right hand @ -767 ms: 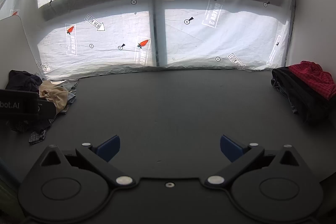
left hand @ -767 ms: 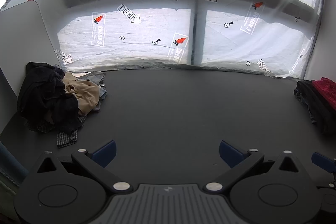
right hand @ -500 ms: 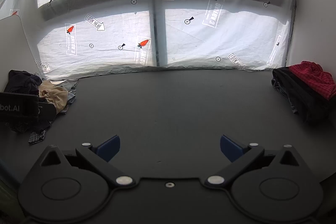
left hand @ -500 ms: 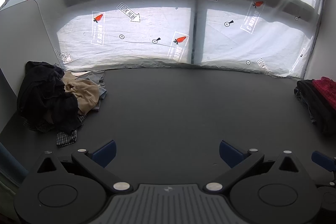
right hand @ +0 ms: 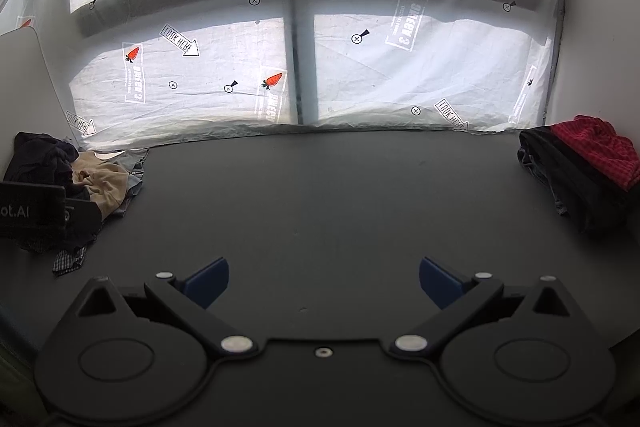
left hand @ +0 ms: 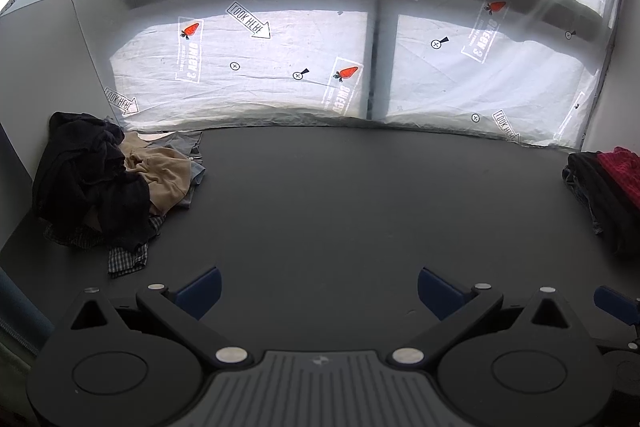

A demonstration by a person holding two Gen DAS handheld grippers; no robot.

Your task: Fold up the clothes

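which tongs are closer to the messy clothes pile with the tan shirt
Left. The left tongs have the messy pile close by, ahead and to their left. The right tongs see it farther off at their far left, past the left tongs' body.

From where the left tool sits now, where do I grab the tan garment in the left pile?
Pinch the tan garment at its bunched right-hand fold, coming in from the open table side on its right. Black clothing drapes over its left edge, and a grey piece lies under it, so keep the pinch shallow.

Black and tan clothes (left hand: pixel 104 183), red checked shirt (right hand: pixel 600 143)
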